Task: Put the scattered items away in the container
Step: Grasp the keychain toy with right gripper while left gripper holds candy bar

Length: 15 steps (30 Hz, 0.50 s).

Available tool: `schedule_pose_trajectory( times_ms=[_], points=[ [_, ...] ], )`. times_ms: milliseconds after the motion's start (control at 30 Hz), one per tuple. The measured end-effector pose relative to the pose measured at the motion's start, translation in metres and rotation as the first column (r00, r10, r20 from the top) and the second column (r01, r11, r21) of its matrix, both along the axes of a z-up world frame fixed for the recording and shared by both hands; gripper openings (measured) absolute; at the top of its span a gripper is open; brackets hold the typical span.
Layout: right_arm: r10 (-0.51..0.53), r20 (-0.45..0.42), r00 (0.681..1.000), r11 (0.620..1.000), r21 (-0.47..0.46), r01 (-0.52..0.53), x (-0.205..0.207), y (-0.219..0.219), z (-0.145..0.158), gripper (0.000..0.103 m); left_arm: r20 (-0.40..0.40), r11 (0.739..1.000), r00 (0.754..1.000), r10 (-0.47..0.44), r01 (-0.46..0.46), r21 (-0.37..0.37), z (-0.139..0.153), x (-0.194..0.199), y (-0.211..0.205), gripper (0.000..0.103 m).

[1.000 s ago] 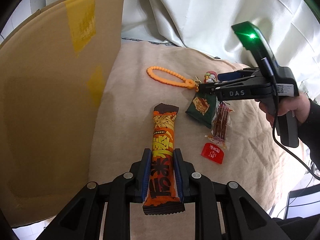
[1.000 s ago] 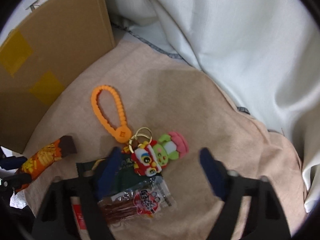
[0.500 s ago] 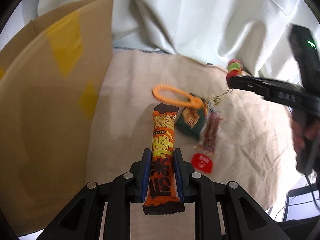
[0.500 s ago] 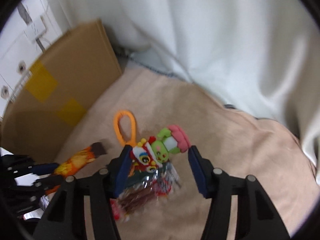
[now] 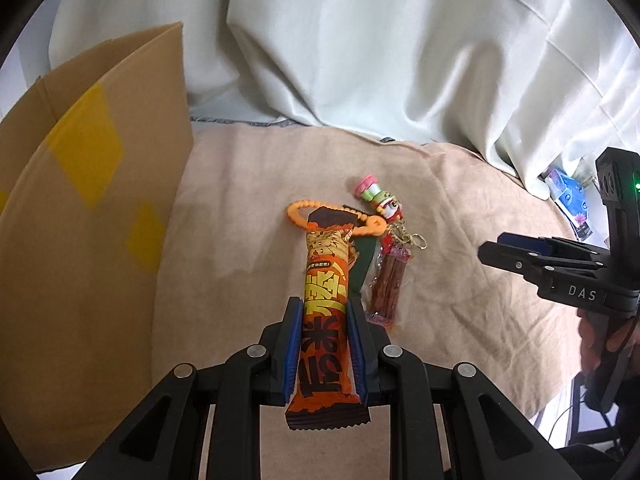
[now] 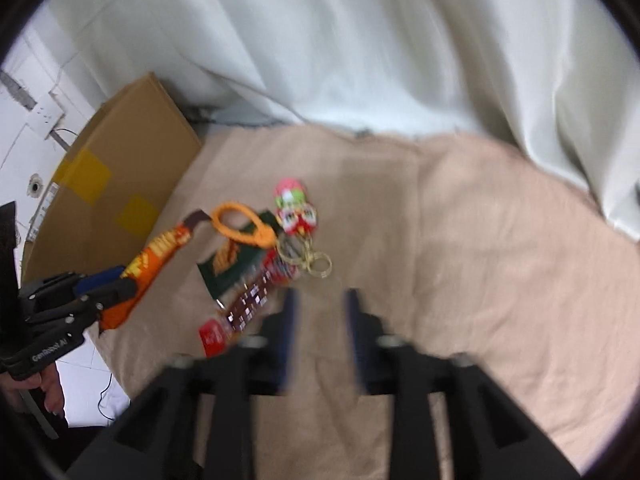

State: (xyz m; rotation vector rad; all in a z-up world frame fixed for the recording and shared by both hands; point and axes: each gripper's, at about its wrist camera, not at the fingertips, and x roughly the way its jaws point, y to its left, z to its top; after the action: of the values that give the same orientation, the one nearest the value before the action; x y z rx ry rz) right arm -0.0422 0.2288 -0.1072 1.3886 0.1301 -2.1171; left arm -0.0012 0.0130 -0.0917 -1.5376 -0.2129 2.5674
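Note:
My left gripper (image 5: 324, 312) is shut on a long orange snack bar (image 5: 326, 300) and holds it above the beige cloth; it also shows in the right wrist view (image 6: 156, 260). A toy keychain (image 5: 380, 202) with an orange loop strap (image 5: 304, 210) lies on a green packet (image 6: 228, 260), beside a brown meat-stick packet (image 5: 390, 284) and a small red sachet (image 6: 214, 336). My right gripper (image 6: 320, 304) is blurred, empty, jaws a narrow gap apart, just right of the pile. The cardboard box (image 5: 80, 220) stands at the left.
A beige cloth (image 5: 460, 240) covers the surface, with a white curtain (image 5: 380, 40) behind it. The cloth's edge drops off at the right, where cables and a blue packet (image 5: 568, 196) lie. A white wall with a socket (image 6: 44, 112) is behind the box.
The right gripper lifted the toy keychain, let it drop back on the pile with its strap shifted, and pulled back to the right. The left gripper rose with the snack bar.

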Motion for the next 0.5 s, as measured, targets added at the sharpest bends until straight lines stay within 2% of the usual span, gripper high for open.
schedule_pose_trajectory(
  times_ms=[100, 267, 500],
  points=[
    [0.015, -0.026, 1.0, 1.0, -0.017, -0.016, 0.002, -0.016, -0.001, 0.065, 0.004, 1.0, 1.0, 0.013, -0.013, -0.008, -0.001, 0.002, -0.005, 0.023],
    [0.065, -0.1, 0.993, 0.998, 0.02, -0.063, -0.021, -0.053, -0.007, 0.066, -0.001, 0.999, 0.999, 0.032, -0.032, -0.009, 0.001, 0.008, -0.013, 0.023],
    [0.1, -0.032, 0.994, 0.99, 0.106, -0.096, -0.057, -0.092, -0.042, 0.064, -0.007, 0.998, 0.998, 0.065, -0.065, -0.012, 0.004, 0.012, -0.023, 0.023]
  ],
)
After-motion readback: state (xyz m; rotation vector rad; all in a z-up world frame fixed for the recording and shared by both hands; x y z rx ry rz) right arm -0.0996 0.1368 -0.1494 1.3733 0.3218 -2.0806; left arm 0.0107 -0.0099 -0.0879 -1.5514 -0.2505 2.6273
